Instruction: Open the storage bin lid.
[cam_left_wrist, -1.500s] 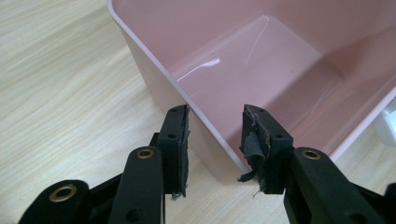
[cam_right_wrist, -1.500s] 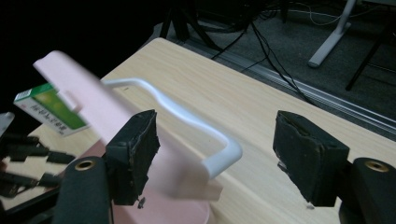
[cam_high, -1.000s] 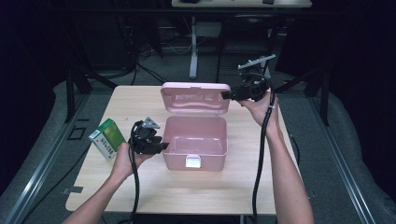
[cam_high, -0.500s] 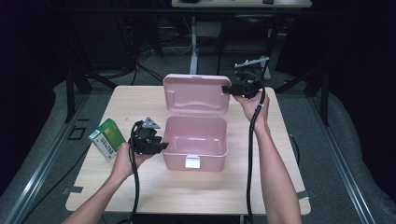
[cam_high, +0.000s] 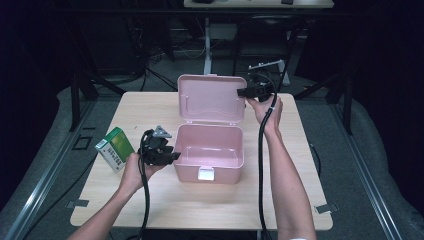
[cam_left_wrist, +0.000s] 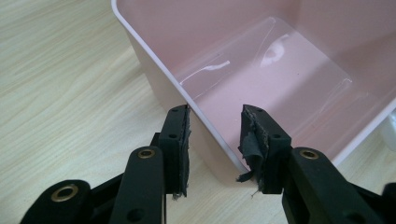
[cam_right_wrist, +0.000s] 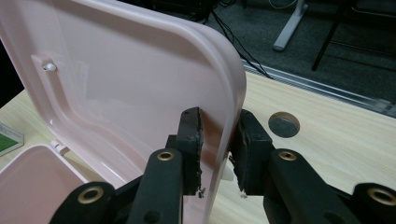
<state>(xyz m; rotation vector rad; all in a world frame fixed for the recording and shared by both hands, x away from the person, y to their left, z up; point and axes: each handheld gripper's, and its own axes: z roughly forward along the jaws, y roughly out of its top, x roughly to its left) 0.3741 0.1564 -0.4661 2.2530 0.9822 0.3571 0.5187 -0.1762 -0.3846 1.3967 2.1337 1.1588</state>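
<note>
Lid (cam_high: 214, 98) upright, long axis across table, right gripper (cam_high: 243, 93) clamping edge.

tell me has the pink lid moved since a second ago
Yes. The pink lid lay flat behind the box on the table; now it stands tilted up toward the box, with the right gripper shut on its edge.
</note>
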